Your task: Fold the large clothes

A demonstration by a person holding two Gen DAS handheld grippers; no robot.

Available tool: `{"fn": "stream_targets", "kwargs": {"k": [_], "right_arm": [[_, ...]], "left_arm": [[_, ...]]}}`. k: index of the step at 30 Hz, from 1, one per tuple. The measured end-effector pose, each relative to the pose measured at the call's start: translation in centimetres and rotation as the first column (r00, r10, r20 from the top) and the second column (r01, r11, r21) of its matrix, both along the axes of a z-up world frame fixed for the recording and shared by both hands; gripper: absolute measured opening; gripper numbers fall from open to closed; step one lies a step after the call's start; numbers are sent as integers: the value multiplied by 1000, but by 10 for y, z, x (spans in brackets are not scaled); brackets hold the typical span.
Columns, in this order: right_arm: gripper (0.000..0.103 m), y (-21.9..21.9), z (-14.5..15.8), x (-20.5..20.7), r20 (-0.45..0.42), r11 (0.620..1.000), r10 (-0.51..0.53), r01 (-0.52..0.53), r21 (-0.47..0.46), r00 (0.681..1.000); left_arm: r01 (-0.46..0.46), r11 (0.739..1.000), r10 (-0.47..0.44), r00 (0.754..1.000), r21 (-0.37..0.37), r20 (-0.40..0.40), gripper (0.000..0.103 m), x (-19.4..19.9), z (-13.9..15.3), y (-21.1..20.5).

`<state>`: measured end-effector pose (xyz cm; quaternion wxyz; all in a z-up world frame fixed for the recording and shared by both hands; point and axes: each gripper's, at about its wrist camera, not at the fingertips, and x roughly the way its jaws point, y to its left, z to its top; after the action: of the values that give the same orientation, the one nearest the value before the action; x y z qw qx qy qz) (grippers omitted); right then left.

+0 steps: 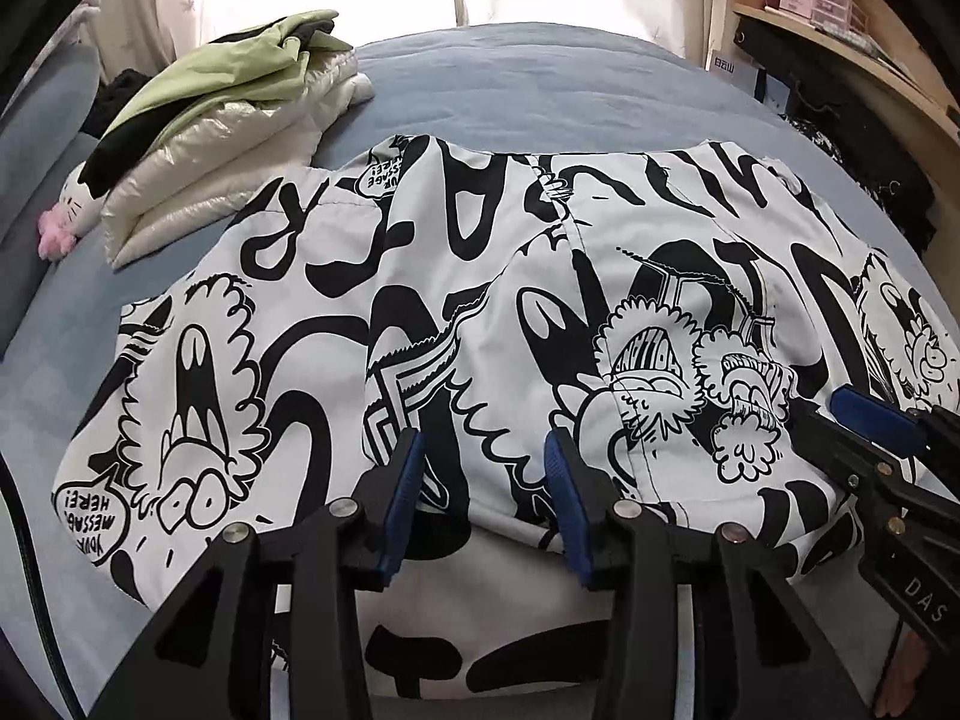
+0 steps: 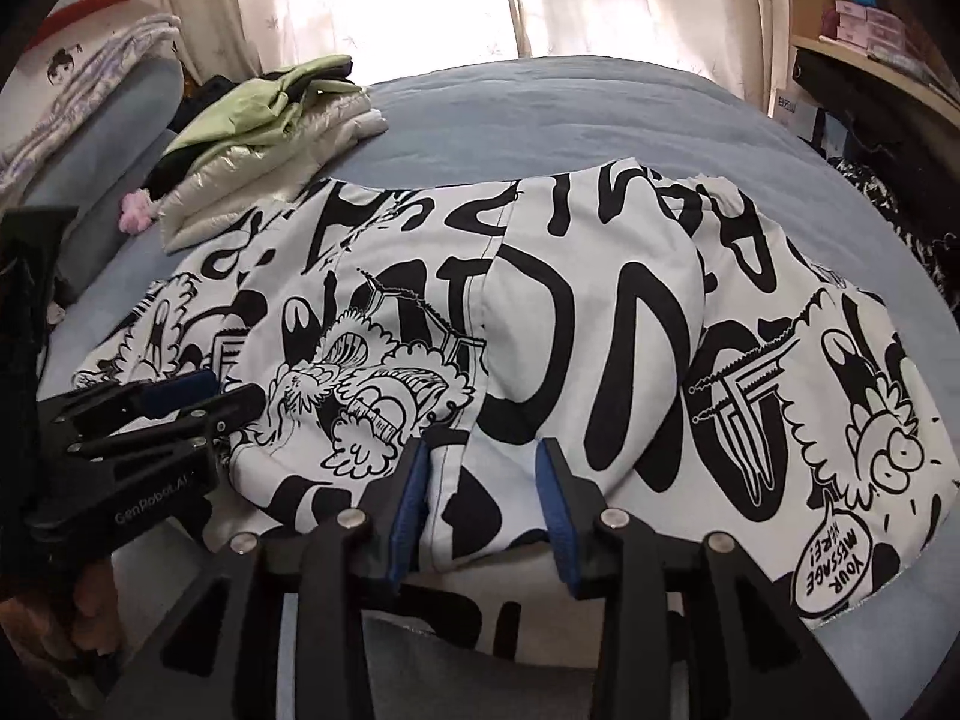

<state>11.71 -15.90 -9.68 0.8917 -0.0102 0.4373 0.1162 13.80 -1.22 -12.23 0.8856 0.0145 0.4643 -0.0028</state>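
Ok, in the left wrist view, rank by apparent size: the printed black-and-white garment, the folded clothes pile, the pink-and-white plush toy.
1. Printed black-and-white garment, clearly largest.
2. Folded clothes pile.
3. Pink-and-white plush toy, partly hidden by the pile.
The garment lies nearest the camera, which exaggerates it.

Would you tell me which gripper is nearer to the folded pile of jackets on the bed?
Left. The left gripper hangs over the printed garment on the side toward the jacket pile; the right gripper sits beyond it, farther from the pile.

One printed jacket [image 1: 480,312], two grippers, one folded clothes pile [image 1: 228,138], one plush toy [image 1: 72,210].
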Motion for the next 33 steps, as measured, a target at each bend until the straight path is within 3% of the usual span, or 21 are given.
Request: {"fn": "stream_targets", "kwargs": {"k": [9,22,33], "right_arm": [[38,2,22,-12,-39,999,-31,31,13,999],[38,-5,82,-77,34,997,-61,59,48,998],[38,2,105,-125,85,998,-22,17,59,996]], "left_arm": [[-47,998,47,999,-30,11,41,-17,30,12],[-67,993,74,994,-98,80,41,-87,93,36],[-71,985,87,991,-156,102,41,-132,109,47]]}}
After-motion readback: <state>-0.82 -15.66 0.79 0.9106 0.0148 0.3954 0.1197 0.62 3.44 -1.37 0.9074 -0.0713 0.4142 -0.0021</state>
